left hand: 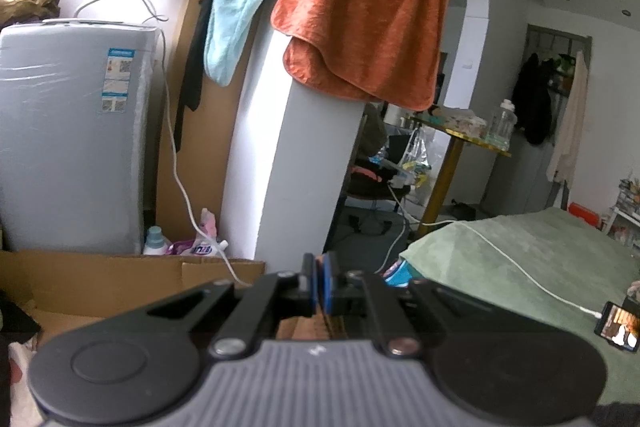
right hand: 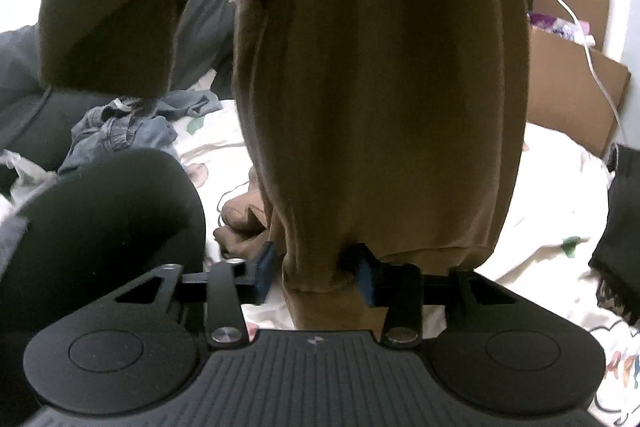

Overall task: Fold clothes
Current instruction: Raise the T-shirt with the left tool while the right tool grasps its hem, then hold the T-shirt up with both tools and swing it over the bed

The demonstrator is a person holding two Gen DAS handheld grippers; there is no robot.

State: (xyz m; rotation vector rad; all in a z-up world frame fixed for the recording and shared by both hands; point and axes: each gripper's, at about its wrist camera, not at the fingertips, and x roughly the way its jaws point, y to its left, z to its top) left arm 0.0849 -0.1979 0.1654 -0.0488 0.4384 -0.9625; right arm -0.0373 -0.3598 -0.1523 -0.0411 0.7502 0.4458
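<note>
Brown fleece garment (right hand: 380,87) hanging in long vertical folds over the white patterned bed sheet (right hand: 540,211), lower hem down between the blue pads of the right gripper (right hand: 316,273). Pads partly apart, flanking the hem; a firm pinch cannot be told. Left gripper (left hand: 319,283) fully closed, a sliver of orange-brown just visible between its pads, aimed at an orange towel (left hand: 368,7) over a white partition. Crumpled blue denim piece (right hand: 120,131) waiting unfolded on the bed. Folding barely begun, by the look of it.

Ahead of your left tool: orange towel (left hand: 370,7) over wall corner; washing machine (left hand: 76,135) left; phone (left hand: 618,325), probably, lower right.
</note>
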